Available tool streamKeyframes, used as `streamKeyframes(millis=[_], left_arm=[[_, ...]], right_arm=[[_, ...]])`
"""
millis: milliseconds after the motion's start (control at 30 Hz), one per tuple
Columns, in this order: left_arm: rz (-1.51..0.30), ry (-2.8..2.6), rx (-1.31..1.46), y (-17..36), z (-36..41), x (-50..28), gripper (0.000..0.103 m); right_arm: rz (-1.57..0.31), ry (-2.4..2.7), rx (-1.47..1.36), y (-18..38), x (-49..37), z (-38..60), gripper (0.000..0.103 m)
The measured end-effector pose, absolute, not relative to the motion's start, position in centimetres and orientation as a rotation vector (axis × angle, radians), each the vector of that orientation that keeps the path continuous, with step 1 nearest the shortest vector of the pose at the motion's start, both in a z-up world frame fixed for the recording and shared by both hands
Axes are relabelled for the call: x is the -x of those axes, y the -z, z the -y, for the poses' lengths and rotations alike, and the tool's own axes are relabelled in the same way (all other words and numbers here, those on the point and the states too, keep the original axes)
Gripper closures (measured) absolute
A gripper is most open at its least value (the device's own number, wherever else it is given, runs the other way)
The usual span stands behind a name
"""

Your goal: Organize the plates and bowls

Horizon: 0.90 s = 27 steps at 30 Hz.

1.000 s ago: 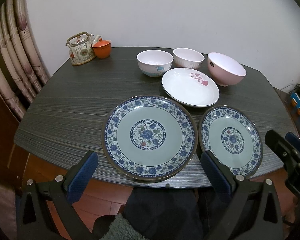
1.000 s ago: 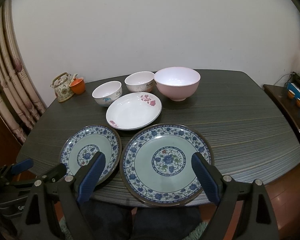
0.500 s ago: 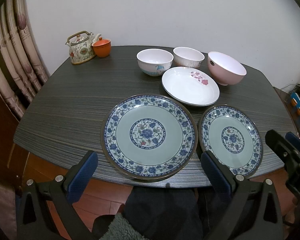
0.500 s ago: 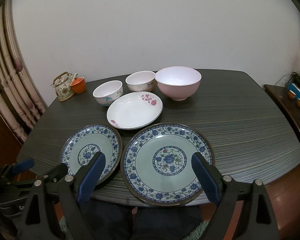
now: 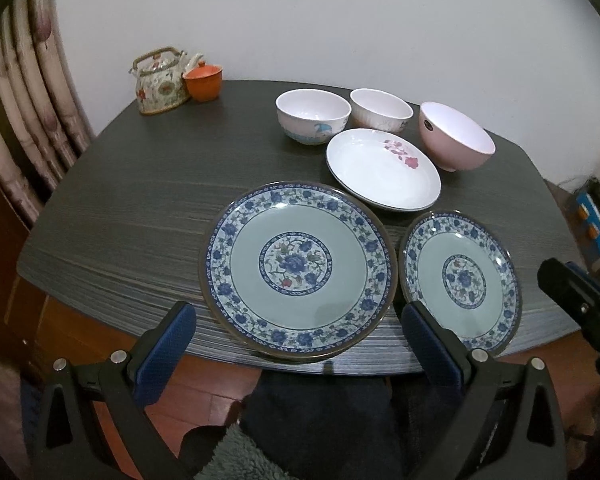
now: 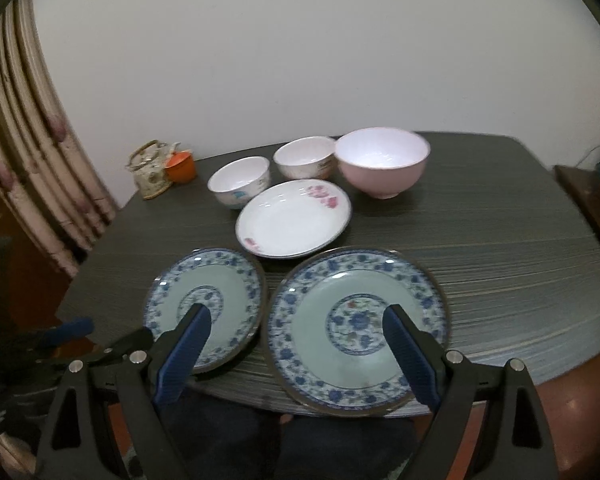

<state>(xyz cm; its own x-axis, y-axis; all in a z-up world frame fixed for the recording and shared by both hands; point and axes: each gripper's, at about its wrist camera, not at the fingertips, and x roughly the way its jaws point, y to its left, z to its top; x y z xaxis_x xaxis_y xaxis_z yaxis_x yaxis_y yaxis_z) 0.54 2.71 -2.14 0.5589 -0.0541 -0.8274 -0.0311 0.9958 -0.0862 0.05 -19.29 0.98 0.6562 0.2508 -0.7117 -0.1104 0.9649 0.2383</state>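
Plates lie flat along the near edge of the table (image 5: 132, 200), bowls in a row at the far side w/ a white plate (image 5: 382, 170) between. Looks like a starting layout: nothing stacked yet, each piece apart or just rim to rim, so every one can be gripped by its edge.

Two blue-patterned plates side by side. In the right wrist view the big plate (image 6: 356, 328) is near right, the small plate (image 6: 206, 306) just beside it on the left; both hang slightly over the near table edge, which prob. gives a finger room to slide under.

Far row, left to right: bowl with blue mark (image 5: 313, 116), white bowl (image 5: 381, 110), pink bowl (image 5: 456, 142), all upright. Teapot (image 5: 160, 80) and orange cup (image 5: 203, 81) at far left corner, touching, not part of the job.

Left gripper (image 5: 300, 344) is low at the near table edge, level, pointing far, jaws spread wide, nothing between them. Right gripper (image 6: 298, 350) has the same pose, wide open and empty, over the near part of the big plate. That view is blurred. My guess: right goes for a plate rim first.
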Motion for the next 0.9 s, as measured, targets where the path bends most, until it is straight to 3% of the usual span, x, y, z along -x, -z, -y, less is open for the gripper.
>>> streamKeyframes(millis=[133, 333, 433, 633, 900], left_arm=[[-1.000, 0.027, 0.166, 2.1, -4.4, -1.3, 0.008], [-1.044, 0.022, 0.327, 2.3, -8.4, -2.9, 0.027], [-1.069, 0.022, 0.402, 2.7, -10.3, -3.7, 0.037], [-1.140, 0.022, 0.503, 4.6, -12.7, -5.9, 0.046], [-1.198, 0.027, 0.541, 6.9, -13.8, -7.8, 0.048]], right_arm=[[-0.868, -0.300, -0.178, -0.8, -1.6, 19.0, 0.016], [-0.989, -0.473, -0.239, 0.5, -5.8, 18.0, 0.034], [-1.065, -0.534, -0.274, 1.8, -8.3, 17.3, 0.054], [-1.186, -0.560, -0.336, 4.9, -12.5, 16.5, 0.075], [-1.278, -0.564, -0.315, 7.9, -16.2, 14.9, 0.083]])
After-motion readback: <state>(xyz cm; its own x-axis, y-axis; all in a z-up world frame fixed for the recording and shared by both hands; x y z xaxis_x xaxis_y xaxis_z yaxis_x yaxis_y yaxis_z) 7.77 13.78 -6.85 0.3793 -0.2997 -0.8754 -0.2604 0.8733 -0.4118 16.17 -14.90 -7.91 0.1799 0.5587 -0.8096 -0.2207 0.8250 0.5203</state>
